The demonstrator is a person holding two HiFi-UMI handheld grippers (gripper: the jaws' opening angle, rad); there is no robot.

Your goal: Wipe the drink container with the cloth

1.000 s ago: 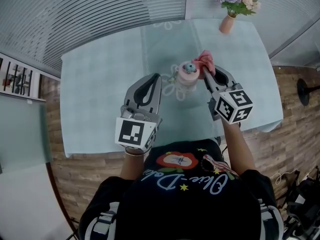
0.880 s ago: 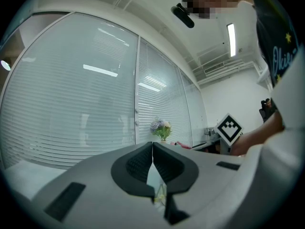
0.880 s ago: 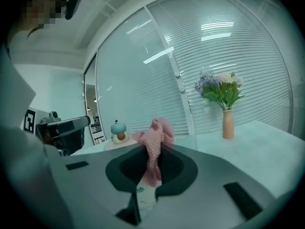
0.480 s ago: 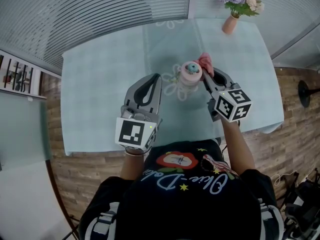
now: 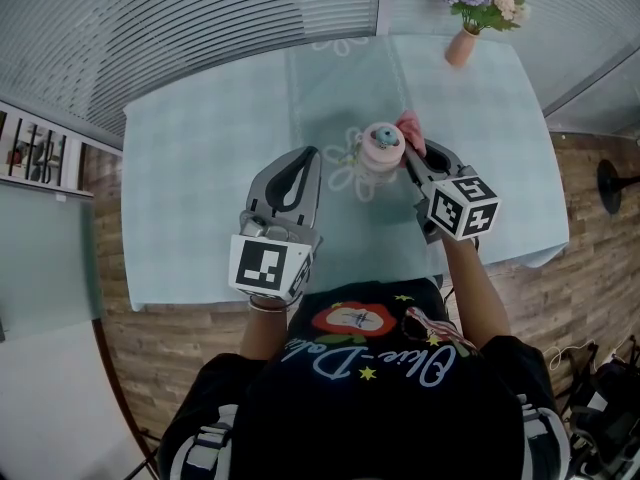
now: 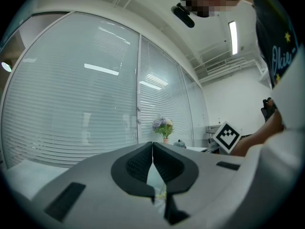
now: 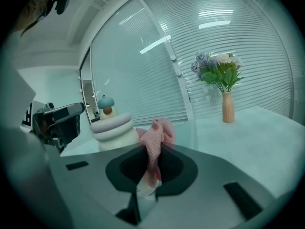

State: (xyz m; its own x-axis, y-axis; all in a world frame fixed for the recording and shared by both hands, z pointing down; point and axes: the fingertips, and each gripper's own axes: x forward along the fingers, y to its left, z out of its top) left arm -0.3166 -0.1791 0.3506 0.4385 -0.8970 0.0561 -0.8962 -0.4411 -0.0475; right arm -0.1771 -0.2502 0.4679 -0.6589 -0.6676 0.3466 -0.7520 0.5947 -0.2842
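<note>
My right gripper pinches the pink cloth just right of the drink container. My left gripper hovers closed and empty, nearer left.

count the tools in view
2. The left tool hangs shut and empty left of the drink container; the right tool is right of it, shut on the pink cloth. None seems hidden.

Left half of the table is wide open. Only obstacles: the cup at center, cloth just beside it, flower vase upper right.
</note>
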